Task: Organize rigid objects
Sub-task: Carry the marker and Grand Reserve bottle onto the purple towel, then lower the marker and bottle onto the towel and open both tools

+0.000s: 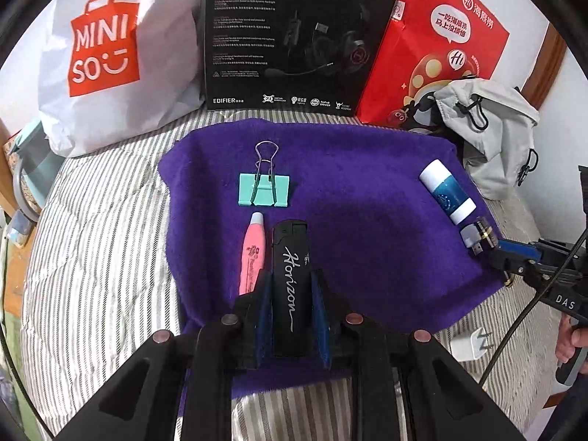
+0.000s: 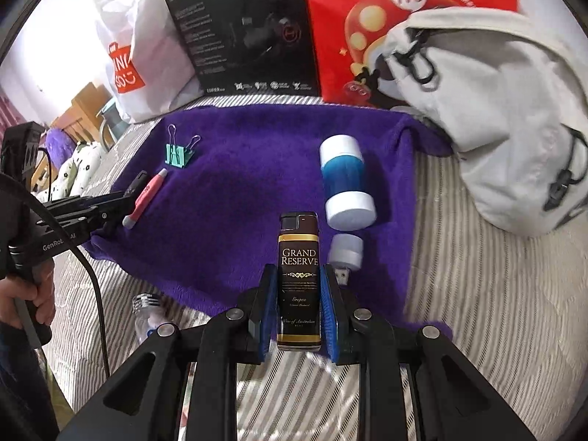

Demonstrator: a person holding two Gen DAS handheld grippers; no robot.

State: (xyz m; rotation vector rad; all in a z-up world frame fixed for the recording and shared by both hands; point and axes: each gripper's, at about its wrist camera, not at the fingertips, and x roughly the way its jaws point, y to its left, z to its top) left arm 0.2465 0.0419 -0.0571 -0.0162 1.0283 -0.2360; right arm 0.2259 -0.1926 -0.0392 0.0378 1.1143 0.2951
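A purple cloth (image 1: 367,250) lies on striped bedding. My left gripper (image 1: 290,275) is shut on a black "Horizon" lighter (image 1: 290,253), held low over the cloth's near left part, right beside a pink pen (image 1: 253,250). A teal binder clip (image 1: 264,189) rests just beyond them. My right gripper (image 2: 299,270) is shut on a brown "Grand Reserve" lighter (image 2: 298,257) at the cloth's near right edge. A small grey USB plug (image 2: 345,248) lies right of that lighter, and a blue-and-white tube (image 2: 345,183) beyond it.
A white Miniso bag (image 1: 103,55), black headset box (image 1: 294,36) and red bag (image 1: 441,36) stand along the back. A grey drawstring pouch (image 2: 496,110) slumps at the right. A white charger plug (image 1: 470,345) and a clear bottle (image 2: 147,312) lie off the cloth's near edge.
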